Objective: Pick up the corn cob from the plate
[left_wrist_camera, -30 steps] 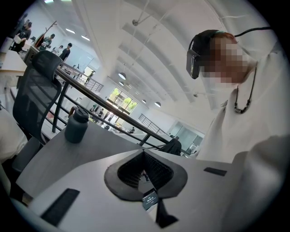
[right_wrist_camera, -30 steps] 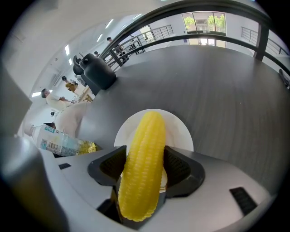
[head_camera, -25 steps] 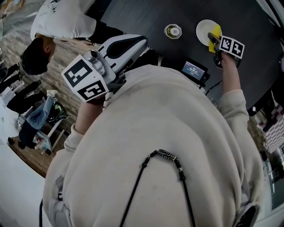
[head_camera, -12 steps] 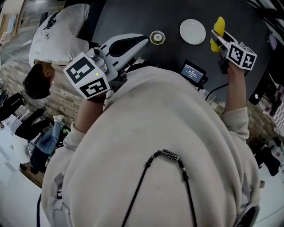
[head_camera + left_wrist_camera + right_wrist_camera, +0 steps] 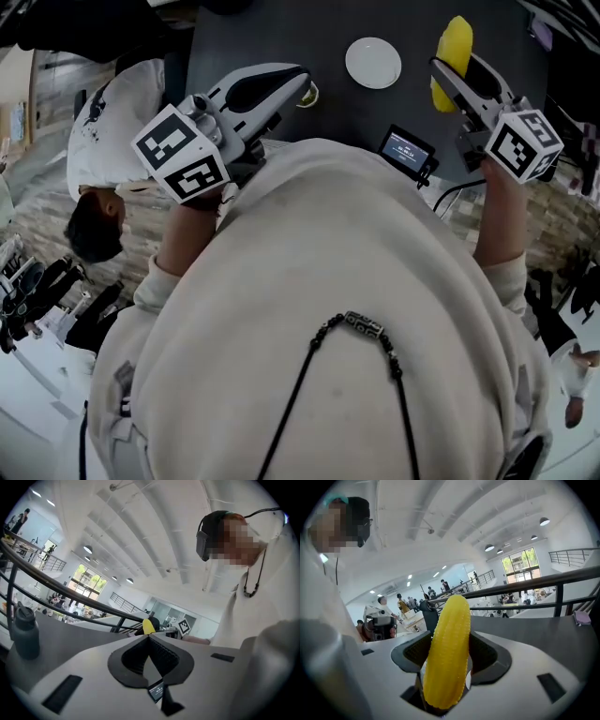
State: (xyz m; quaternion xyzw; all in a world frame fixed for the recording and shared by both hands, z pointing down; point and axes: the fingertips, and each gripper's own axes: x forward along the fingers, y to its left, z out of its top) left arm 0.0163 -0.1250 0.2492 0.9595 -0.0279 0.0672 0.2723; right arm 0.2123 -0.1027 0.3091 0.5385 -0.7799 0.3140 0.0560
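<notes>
— On your left, the left gripper [image 5: 292,86] hangs over the near edge of the dark table [image 5: 272,33] with its jaws pressed together on nothing. Let it idle there, clear of the work.

— Right of it lies the plate [image 5: 373,63]: round, white, shallow, glossy, and bare. Nearer you, a small screen device [image 5: 406,150] sits at the table's edge, so mind it if your hand goes low.

— Further right is the corn cob [image 5: 452,56]. It is off the plate and up in the air, gripped about its middle by your right gripper [image 5: 457,73], whose jaws stand wide around it.

— The pick looks done, so your job now is a steady carry. The cob is bright yellow, rounded and tapered, with rows of small bumps. It looks like moulded plastic, though you can't be sure from here.

— The dark ribbed pads [image 5: 480,652] should bite on those bumps. A round body can pivot between two pads, though, and much of the cob stands beyond the jaws. Squeeze evenly, and don't swing or tip your wrist sharply.
</notes>
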